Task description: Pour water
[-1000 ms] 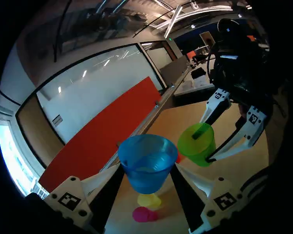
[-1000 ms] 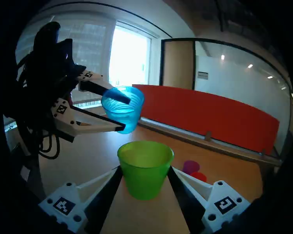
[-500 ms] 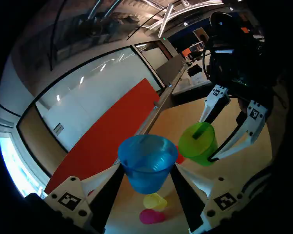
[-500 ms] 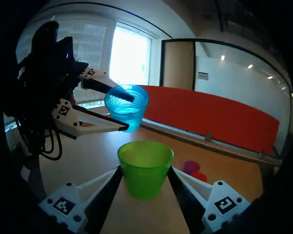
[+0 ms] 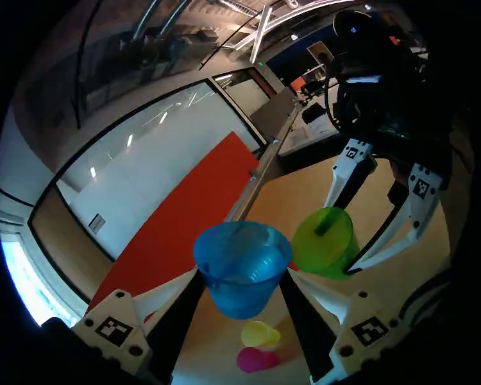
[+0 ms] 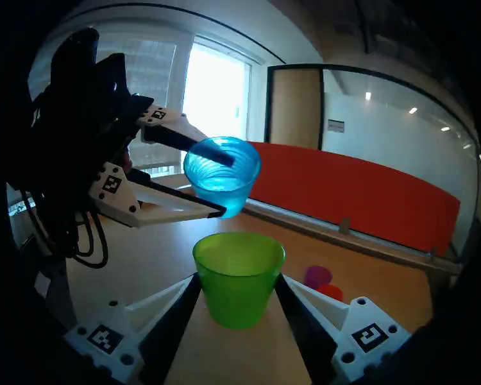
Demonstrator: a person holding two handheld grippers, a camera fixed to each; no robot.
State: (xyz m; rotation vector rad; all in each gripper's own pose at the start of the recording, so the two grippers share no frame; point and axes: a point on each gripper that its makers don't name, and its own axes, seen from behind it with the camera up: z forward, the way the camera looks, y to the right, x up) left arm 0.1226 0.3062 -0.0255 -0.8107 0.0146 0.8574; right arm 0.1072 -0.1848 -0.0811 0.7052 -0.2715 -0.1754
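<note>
Since a second ago, the left gripper [image 6: 226, 186] has carried the blue cup [image 6: 221, 172] across the right gripper view, and it now hangs above and just behind the green cup [image 6: 239, 285]. In the left gripper view the room has swung further round, which suggests a slight added tilt. Both fingers of the left gripper clamp the blue cup's sides, and water lies low inside it. The right gripper [image 6: 238, 282] grips the green cup the same way, upright above the wooden table [image 6: 144, 256]. The green cup looks empty and no stream falls between the cups, so the pour itself seems not yet begun. Lifting and lining up look done. What is left is to tip the blue cup's lip over the green rim and empty it. A yellow cup [image 5: 260, 333] and a pink cup [image 5: 256, 359] lie on the table below.
</note>
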